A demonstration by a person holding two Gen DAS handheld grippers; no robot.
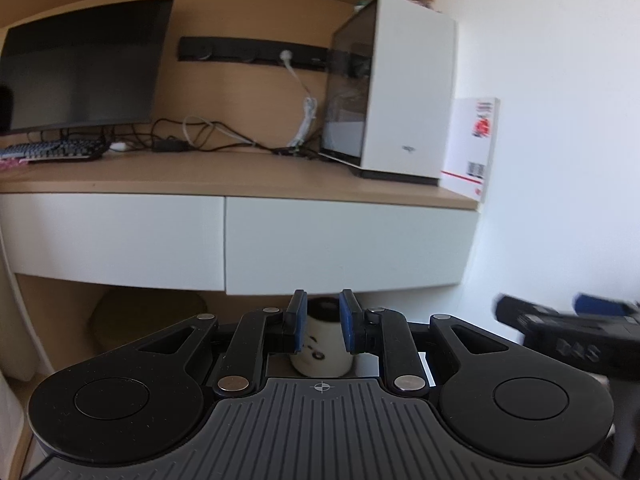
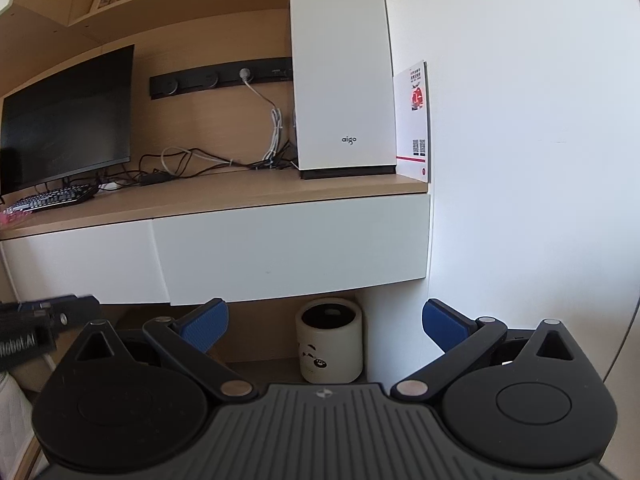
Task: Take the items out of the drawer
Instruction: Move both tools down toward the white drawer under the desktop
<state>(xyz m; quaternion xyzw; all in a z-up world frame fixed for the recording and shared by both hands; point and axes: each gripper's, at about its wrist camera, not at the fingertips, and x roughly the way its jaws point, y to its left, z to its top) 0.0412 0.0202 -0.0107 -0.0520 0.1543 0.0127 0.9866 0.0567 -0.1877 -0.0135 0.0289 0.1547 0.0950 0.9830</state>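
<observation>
A wooden desk [image 2: 224, 200] carries a dark monitor [image 2: 68, 120] toward its left end and a white computer tower [image 2: 342, 84] at its right end, with two closed white drawers [image 2: 292, 248] along its front edge. Before them, the right gripper [image 2: 325, 326] hangs spread wide and empty, while the left gripper [image 1: 323, 324] is nearly pressed together, holding nothing.

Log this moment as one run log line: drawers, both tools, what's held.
drawers: right drawer closed, left drawer closed | left tool: narrow gap, empty | right tool: wide open, empty | stage: approach, no contact
</observation>
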